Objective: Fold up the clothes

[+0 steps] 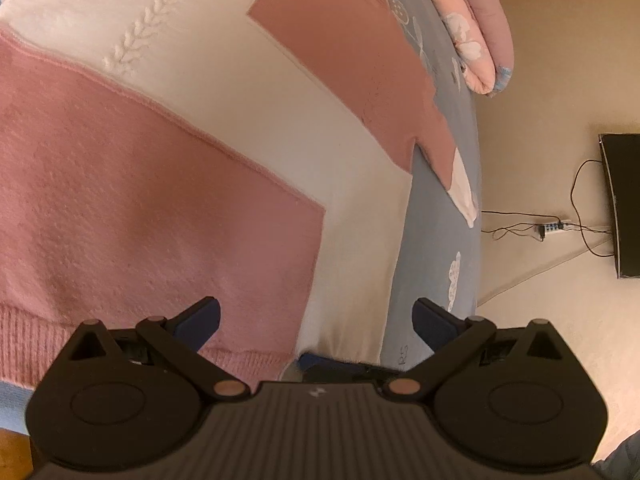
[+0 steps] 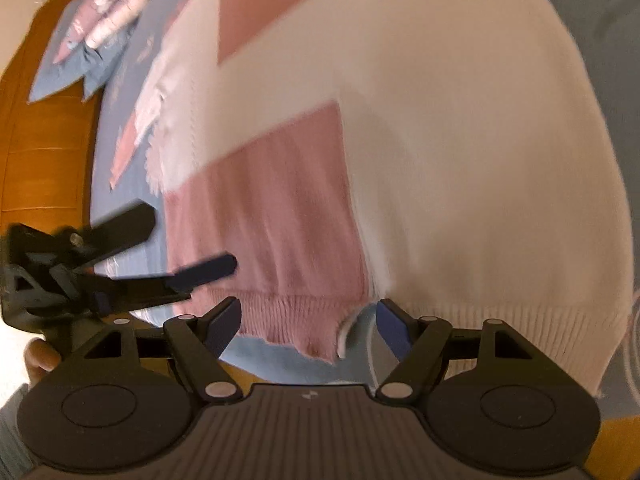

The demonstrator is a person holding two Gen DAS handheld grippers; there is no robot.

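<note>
On the floor beside the bed stands a dark monitor (image 1: 622,204), and a power strip (image 1: 554,227) with black cables lies near it, well apart from the work. At the far end of the bed a folded pink quilt (image 1: 476,36) with white flowers rests on the blue sheet (image 1: 436,240); in the right wrist view it lies next to the orange wooden frame (image 2: 44,152) of the bed. No box or basket is seen in either view. The sweater (image 1: 140,184) is spread flat on the sheet and covers most of the bed; it is knitted in large pink and cream blocks, with a raised cream braid pattern on one cream part and a ribbed hem along the near edge. One pink sleeve with a cream cuff reaches to the side edge of the bed. The left gripper (image 1: 316,320) hovers over the hem where the pink and cream blocks meet, its fingers spread wide and holding nothing. The right gripper (image 2: 308,320) is also spread wide and empty, just above the hem, where a small corner of the hem is turned up. The right wrist view is a little blurred. In it the left gripper shows from the side, at the pink edge of the sweater, with a hand (image 2: 38,356) partly visible below it.
</note>
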